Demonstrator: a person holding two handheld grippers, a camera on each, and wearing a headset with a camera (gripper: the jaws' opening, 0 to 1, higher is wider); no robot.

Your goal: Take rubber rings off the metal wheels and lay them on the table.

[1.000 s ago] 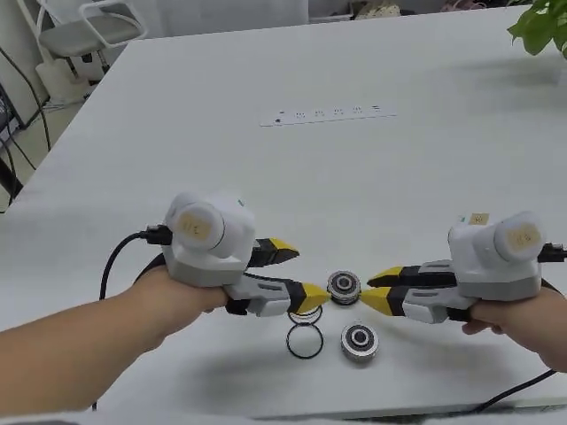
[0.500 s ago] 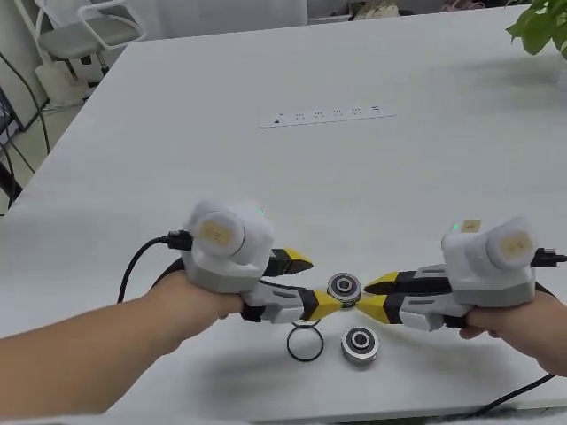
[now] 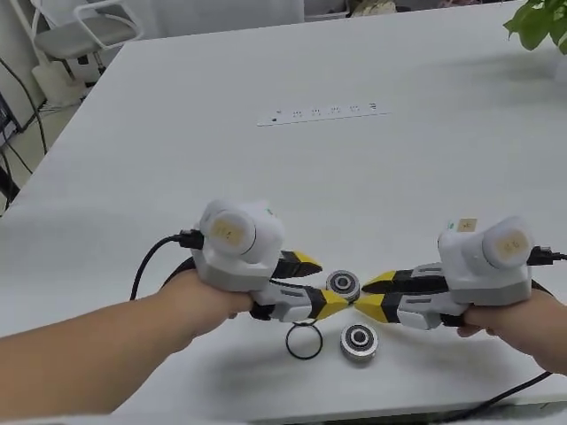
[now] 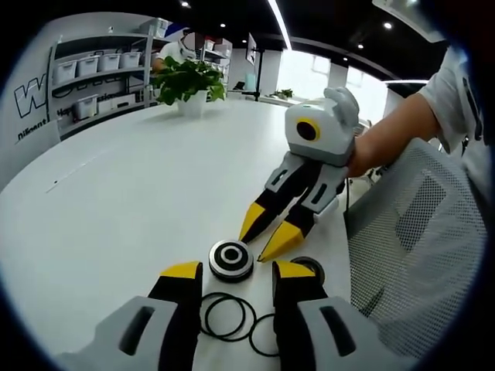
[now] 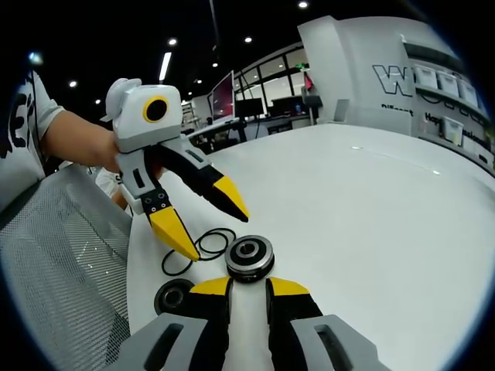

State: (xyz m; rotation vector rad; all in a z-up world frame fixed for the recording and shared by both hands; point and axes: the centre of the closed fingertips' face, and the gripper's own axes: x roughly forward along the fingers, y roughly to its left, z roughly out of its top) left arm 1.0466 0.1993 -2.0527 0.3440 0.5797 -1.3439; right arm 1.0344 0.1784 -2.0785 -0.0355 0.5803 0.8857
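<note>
The far wheel (image 3: 343, 284) is being closed in on from both sides! The left gripper (image 3: 328, 282) is set at the wheel's left with its jaws spread wide, and in the left gripper view the wheel is seen just ahead of the gap. The right gripper (image 3: 362, 296) is levelled at the wheel's right, jaws parted only a little, tips just short of the rim. Nothing is pinched by either.

The wheel lies flat on the worktop (image 3: 372, 177). A dark band (image 5: 249, 273) is seen around its rim, judged to be the rubber still to be taken off. Just nearer the person than this wheel, to its left, loose rings (image 3: 304, 341) are laid. A second wheel (image 3: 359, 340) lies just nearer too.

The step in hand is judged to be steadying and stripping. The wheel should be clamped across its metal body by one gripper. The band alone should be caught at its edge by a single jaw tip of the other and rolled up over the rim. A shallow bite is called for: if metal is grabbed too, the wheel may be dragged into the loose rings.
</note>
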